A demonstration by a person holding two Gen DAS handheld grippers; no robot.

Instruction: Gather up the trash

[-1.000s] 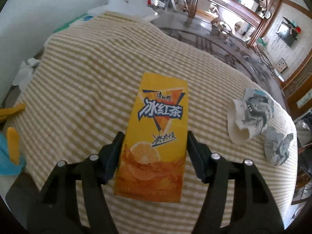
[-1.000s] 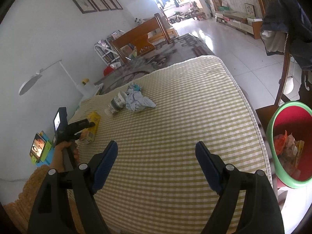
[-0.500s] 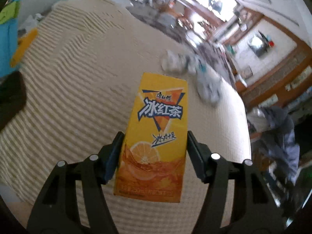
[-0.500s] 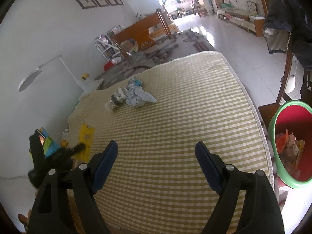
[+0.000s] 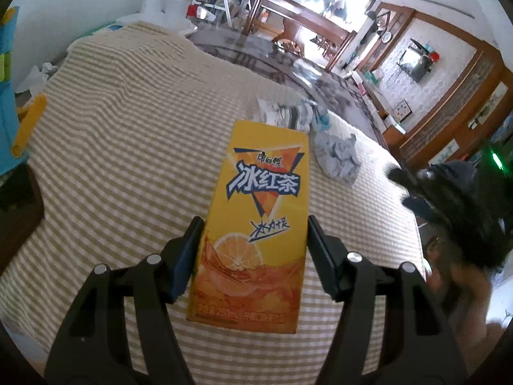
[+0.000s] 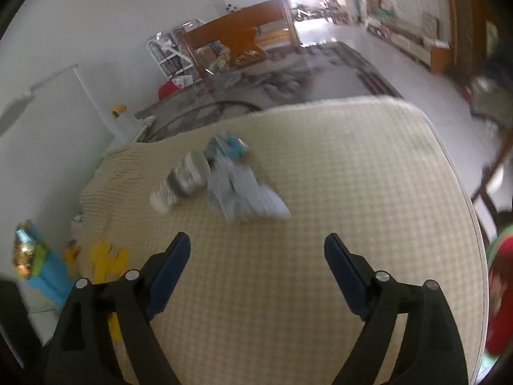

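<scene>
My left gripper (image 5: pixel 253 234) is shut on a yellow iced-tea carton (image 5: pixel 256 211) and holds it above the checked tablecloth (image 5: pixel 128 147). Beyond it lie a crushed paper cup (image 5: pixel 282 114) and a crumpled grey-white paper (image 5: pixel 338 157). My right gripper (image 6: pixel 256 256) is open and empty above the cloth (image 6: pixel 352 166), nearer than the blurred cup (image 6: pixel 182 181) and crumpled paper (image 6: pixel 243 192). The right gripper shows dark and blurred at the right of the left wrist view (image 5: pixel 449 199). A green-rimmed red bin (image 6: pixel 500 295) sits at the right edge.
A blue and yellow toy (image 5: pixel 12 122) stands at the table's left edge. A white lamp base (image 5: pixel 160 9) stands at the far corner. A wooden bench (image 6: pixel 237 38) and patterned rug (image 6: pixel 288 73) lie beyond. A chair (image 6: pixel 493 179) stands right of the table.
The left gripper has lifted and swung with the carton, so the cup and paper sit behind it. The right gripper has moved forward toward the cup and paper; its view is blurred.
</scene>
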